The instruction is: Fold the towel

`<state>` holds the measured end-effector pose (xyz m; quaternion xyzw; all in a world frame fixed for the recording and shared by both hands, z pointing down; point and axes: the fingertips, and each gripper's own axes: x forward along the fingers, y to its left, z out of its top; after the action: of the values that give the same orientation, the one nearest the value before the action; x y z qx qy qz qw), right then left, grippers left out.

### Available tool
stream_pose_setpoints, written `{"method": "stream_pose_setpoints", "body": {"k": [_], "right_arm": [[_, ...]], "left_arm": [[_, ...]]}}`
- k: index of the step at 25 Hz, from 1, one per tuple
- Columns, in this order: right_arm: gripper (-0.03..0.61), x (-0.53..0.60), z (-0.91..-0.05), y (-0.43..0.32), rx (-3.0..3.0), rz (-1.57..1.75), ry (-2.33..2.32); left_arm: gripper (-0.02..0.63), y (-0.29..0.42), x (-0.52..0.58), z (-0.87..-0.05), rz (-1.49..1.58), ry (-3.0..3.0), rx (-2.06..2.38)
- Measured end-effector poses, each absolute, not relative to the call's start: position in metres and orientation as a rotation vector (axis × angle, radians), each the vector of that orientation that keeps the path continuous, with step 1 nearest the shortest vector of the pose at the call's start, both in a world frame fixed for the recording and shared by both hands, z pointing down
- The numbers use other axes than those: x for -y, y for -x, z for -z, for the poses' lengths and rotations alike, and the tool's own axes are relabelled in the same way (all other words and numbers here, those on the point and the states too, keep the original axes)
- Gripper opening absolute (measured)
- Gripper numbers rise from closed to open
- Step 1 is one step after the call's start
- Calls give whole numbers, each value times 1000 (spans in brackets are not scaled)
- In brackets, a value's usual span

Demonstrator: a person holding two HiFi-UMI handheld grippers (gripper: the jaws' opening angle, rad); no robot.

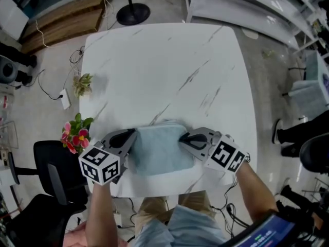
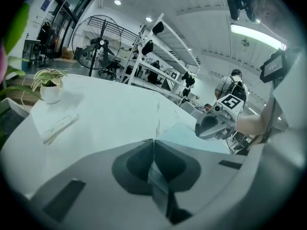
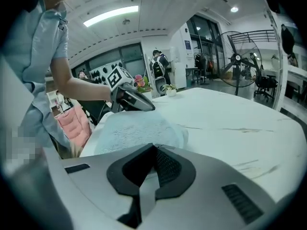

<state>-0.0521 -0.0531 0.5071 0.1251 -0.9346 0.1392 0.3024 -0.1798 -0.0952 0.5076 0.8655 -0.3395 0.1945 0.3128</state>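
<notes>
Currently the towel lies bunched at the near edge of the table. Jaws of the left hand-held gripper are together on its left edge, and those of the right hand-held gripper on its right edge. Likely reason: pinching both sides lets the cloth lift evenly for a fold.

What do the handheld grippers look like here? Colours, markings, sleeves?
The left gripper and right gripper both have light grey moulded shells with black jaw pads. Each carries a white cube printed with black square markers. The person wears a light blue short-sleeved shirt; the forearms are bare.
</notes>
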Motion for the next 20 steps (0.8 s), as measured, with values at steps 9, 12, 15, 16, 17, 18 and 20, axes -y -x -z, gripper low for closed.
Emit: {"method": "stream_pose_setpoints", "body": {"k": [9, 12, 15, 16, 17, 18, 20], "right_arm": [[26, 53, -476, 29, 2560, -467, -489], [26, 61, -445, 0, 2597, -515, -701], [26, 74, -395, -21, 2640, -515, -966], [25, 77, -375, -23, 2655, -497, -1056], [25, 79, -355, -23, 2670, -473, -1141], [26, 79, -335, -20, 2688, -443, -1217], [27, 76, -294, -4, 2734, -351, -1336]], "left_arm": [[11, 204, 111, -467, -393, -2257, 1075], [11, 223, 112, -410, -303, -2302, 1225], [11, 237, 105, -344, -206, -2378, 1362], [11, 240, 100, -323, -171, -2401, 1405], [12, 243, 94, -304, -138, -2419, 1450], [12, 246, 88, -286, -107, -2432, 1497], [12, 252, 78, -256, -50, -2461, 1599]]}}
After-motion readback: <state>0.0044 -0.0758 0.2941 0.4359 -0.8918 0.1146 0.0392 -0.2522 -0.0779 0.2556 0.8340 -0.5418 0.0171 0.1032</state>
